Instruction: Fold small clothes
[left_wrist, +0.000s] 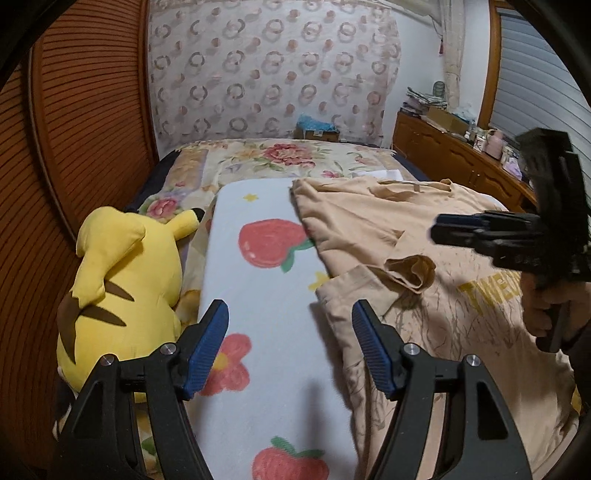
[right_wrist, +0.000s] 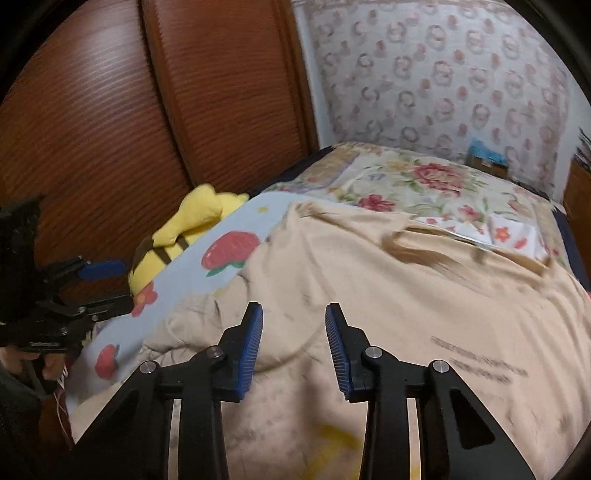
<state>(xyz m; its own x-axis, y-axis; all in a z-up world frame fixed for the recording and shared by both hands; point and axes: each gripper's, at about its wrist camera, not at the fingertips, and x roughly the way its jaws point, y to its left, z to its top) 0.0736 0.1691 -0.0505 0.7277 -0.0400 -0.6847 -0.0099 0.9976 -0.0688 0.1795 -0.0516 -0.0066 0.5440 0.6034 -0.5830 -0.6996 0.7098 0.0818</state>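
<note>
Beige T-shirt (left_wrist: 424, 266) lay spread on bed (left_wrist: 280, 155), ready for folding. Left hand-held gripper (left_wrist: 290, 347) gaped empty; right hand-held gripper (right_wrist: 294, 350) half-open, gripping nothing.

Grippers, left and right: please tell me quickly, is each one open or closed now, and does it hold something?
Left gripper: open, holding nothing, above the fruit-print blanket.
Right gripper: open, narrower gap, nothing gripped, above the beige T-shirt.
</note>
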